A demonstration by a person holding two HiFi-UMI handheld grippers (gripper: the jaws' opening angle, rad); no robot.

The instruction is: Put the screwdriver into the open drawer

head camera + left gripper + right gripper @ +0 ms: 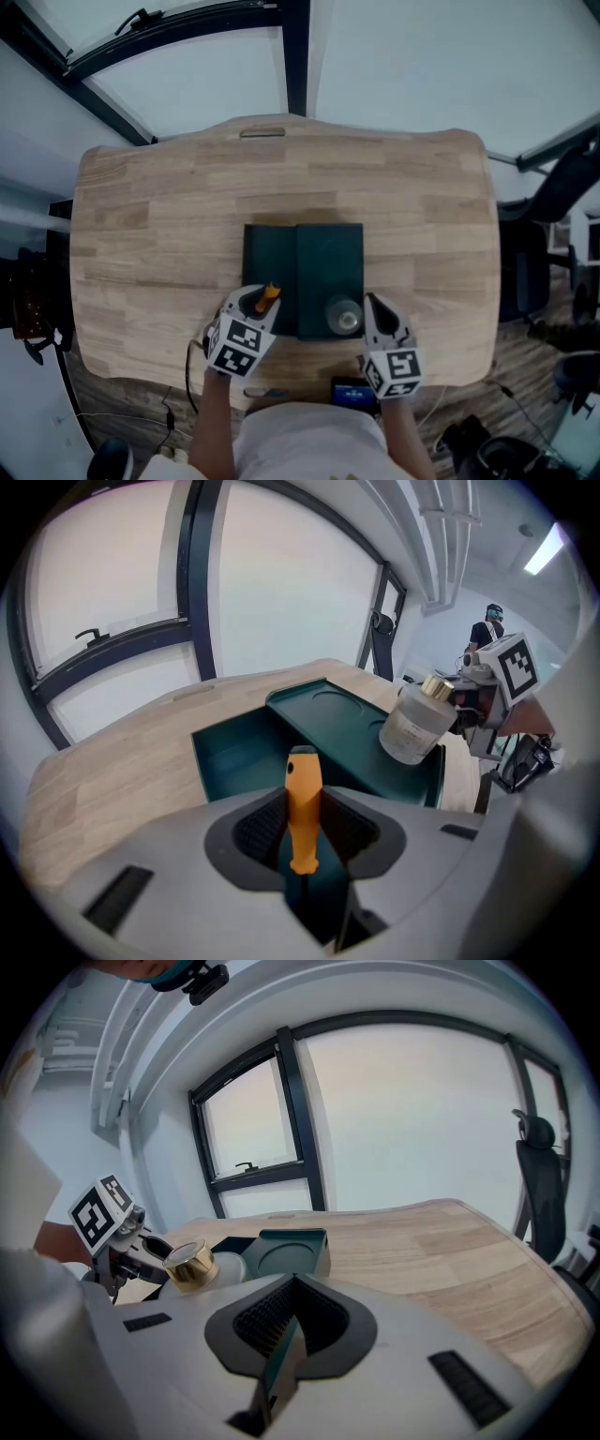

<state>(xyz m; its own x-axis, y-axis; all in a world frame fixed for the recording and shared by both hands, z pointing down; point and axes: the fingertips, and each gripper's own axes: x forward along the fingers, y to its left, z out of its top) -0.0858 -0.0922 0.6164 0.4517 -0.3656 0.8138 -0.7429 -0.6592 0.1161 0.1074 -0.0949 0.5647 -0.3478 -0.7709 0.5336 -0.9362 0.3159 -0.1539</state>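
Closest in, both forearms come up from the bottom of the head view, with the grippers held close in front of the person's body; each carries a marker cube [242, 345] with black-and-white square patterns, and that's the only print I can make out; the jar label is too faint to read.

The left gripper [261, 302] tips steeply down over the drawer [234, 752]; its jaws are clamped on the screwdriver [304, 808], gripping the orange handle; the handle's butt end pokes out past the fingertips and the dark shaft runs back between the jaws. So the screwdriver is in the air right above the open drawer, not in it yet.

The right gripper [284, 1330] sits at a shallower angle by the front right corner of the green box [347, 719]; its jaws are narrow, pinched on a thin dark green edge that looks like part of that box.

The drawer is pulled out to the left of the box; a jar [412, 728] with a gold lid rests on the box top near the right gripper, and it looks tilted in the gripper views.

All of it sits on a light wooden table [169, 225]; beyond that there's a dark window frame [295, 56] and an office chair [539, 1185] off the far end.
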